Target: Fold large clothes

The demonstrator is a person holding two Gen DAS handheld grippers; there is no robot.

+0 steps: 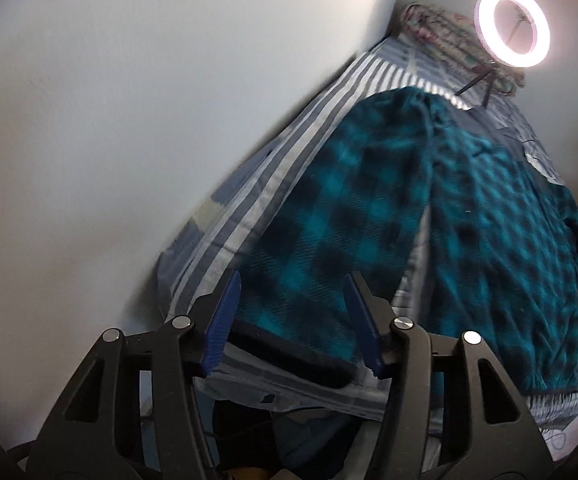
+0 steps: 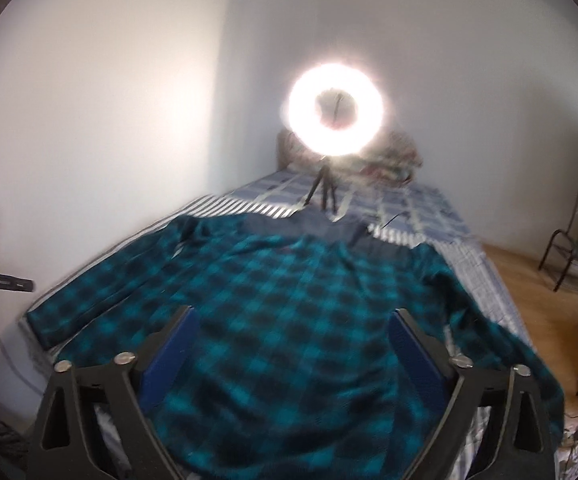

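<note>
— Nearest the left wrist camera: left gripper (image 1: 293, 312) with black arms and ribbed blue pads, jaws partly apart, nothing pinched. Straddling the dark ribbed cuff of a teal-and-black checked fleece sleeve (image 1: 317, 240), pads seemingly clear of the cloth, though blur leaves contact uncertain.

— And the rest of the garment?

— Spread flat along a blue-and-white striped bed sheet (image 1: 249, 184), close to a pale wall; body of the teal-and-black checked fleece shirt (image 1: 509, 232) just right of the sleeve. Glowing round ring light (image 1: 512, 32) on a small tripod at the far end.

— Over to the right wrist view?

— Nearest the lens again, right gripper (image 2: 293, 344), same black frame and blue pads, jaws wide apart, empty, hovering over the lower middle of the shirt (image 2: 289, 288). One sleeve lying out toward the wall, the other drooping off the bed's floor side.

— Handling?

— Likely soft, limp, fairly thick; light enough, but floppy and prone to sagging and dragging. Not slippery, judging by the fuzzy nap; not fragile.

— Where to grip?

— Best at doubled edges: cuff for the left, hem or side seam near the bottom for the right. Pinching a single middle layer probably bunches the fabric.
</note>
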